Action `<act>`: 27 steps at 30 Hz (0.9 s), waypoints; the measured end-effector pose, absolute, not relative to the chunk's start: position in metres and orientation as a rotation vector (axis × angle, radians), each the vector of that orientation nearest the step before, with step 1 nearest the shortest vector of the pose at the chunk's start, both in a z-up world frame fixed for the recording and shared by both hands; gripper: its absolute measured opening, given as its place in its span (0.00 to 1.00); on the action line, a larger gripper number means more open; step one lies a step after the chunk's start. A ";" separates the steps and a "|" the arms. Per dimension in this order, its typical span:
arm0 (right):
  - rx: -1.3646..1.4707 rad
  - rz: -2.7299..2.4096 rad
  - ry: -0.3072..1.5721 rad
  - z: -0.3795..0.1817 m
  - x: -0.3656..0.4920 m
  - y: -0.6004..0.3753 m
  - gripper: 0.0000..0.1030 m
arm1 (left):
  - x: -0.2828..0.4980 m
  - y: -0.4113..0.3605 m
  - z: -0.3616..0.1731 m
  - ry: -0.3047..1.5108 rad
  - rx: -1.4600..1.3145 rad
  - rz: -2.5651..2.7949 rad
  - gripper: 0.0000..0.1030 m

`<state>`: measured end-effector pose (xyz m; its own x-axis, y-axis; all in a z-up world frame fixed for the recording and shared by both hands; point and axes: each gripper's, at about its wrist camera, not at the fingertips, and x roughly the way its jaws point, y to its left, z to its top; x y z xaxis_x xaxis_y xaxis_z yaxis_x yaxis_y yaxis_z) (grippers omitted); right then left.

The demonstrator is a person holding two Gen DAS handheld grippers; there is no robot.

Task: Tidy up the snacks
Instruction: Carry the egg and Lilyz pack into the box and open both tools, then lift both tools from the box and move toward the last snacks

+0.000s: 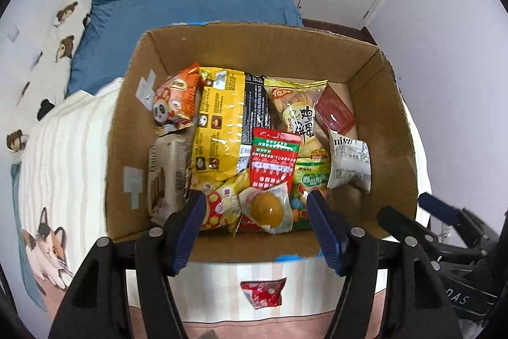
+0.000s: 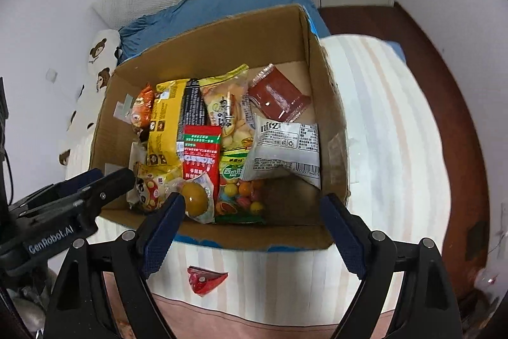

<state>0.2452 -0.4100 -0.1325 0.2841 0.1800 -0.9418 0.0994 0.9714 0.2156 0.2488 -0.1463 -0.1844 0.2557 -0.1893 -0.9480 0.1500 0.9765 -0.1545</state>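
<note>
Both the left gripper [image 1: 255, 231] and right gripper [image 2: 250, 231] hover with jaws apart over the cardboard box [image 1: 390, 129] of glossy, crinkled snack packets [image 1: 219, 123] (a small red packet [image 2: 206, 278] lies outside on the striped blanket [image 2: 390, 148]).

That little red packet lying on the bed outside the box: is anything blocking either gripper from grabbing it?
Nothing visible does. The red packet lies alone on the striped blanket, in front of the box. Both the left gripper and right gripper hang open above it, with only open space between.

Snack-filled cardboard box [image 1: 393, 129], red packet [image 1: 262, 294] outside — on bed
</note>
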 end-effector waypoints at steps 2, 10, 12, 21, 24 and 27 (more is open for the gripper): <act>0.198 0.036 1.271 -0.125 0.238 -0.403 0.95 | 0.239 -0.144 -0.179 1.267 -0.022 -0.226 0.71; 0.129 -0.002 1.185 -0.097 0.205 -0.392 0.95 | 0.203 -0.120 -0.150 1.162 0.011 -0.172 0.97; 0.120 -0.004 1.164 -0.087 0.196 -0.390 0.95 | 0.194 -0.114 -0.144 1.148 0.004 -0.169 0.97; 0.102 -0.004 1.054 -0.042 0.151 -0.378 0.95 | 0.146 -0.092 -0.107 1.054 -0.052 -0.156 0.97; 0.110 0.010 1.032 -0.030 0.136 -0.373 0.95 | 0.132 -0.087 -0.095 1.024 -0.065 -0.158 0.97; 0.120 0.031 1.025 -0.024 0.124 -0.368 0.95 | 0.118 -0.082 -0.085 1.005 -0.079 -0.157 0.97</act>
<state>0.1235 -0.3683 -0.0239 0.5196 0.0815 -0.8505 0.0307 0.9930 0.1139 0.1178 -0.0816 -0.0852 0.5260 -0.1674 -0.8339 0.0948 0.9859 -0.1382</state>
